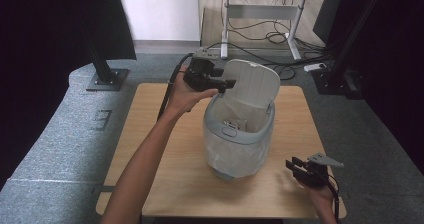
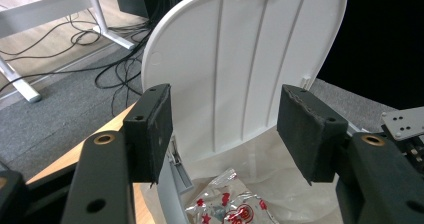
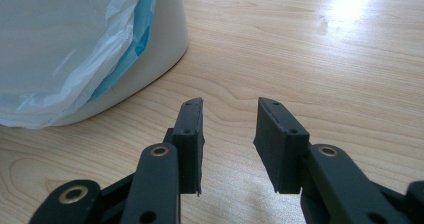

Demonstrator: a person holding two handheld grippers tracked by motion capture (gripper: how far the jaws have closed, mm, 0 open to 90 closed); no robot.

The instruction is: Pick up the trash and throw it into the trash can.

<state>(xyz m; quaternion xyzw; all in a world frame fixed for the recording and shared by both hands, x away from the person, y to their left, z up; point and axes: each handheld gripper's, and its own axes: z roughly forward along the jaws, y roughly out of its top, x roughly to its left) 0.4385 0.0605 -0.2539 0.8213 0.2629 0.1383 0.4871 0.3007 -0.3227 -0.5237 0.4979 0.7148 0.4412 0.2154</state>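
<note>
Waste bin (image 1: 239, 139), white with a grey rim, standing mid-counter (image 1: 165, 174), its lid (image 1: 250, 86) raised upright. Left tool (image 1: 226, 82) at the lid's left edge, jaws spread, nothing between the pads. A thin plastic liner (image 1: 232, 156) drapes the bin's outside and veils its wall. Inside, a red-printed wrapper (image 2: 227, 206), cut off by the frame. Right tool (image 1: 295, 168) near the counter's front right corner, jaws apart and empty.
</note>
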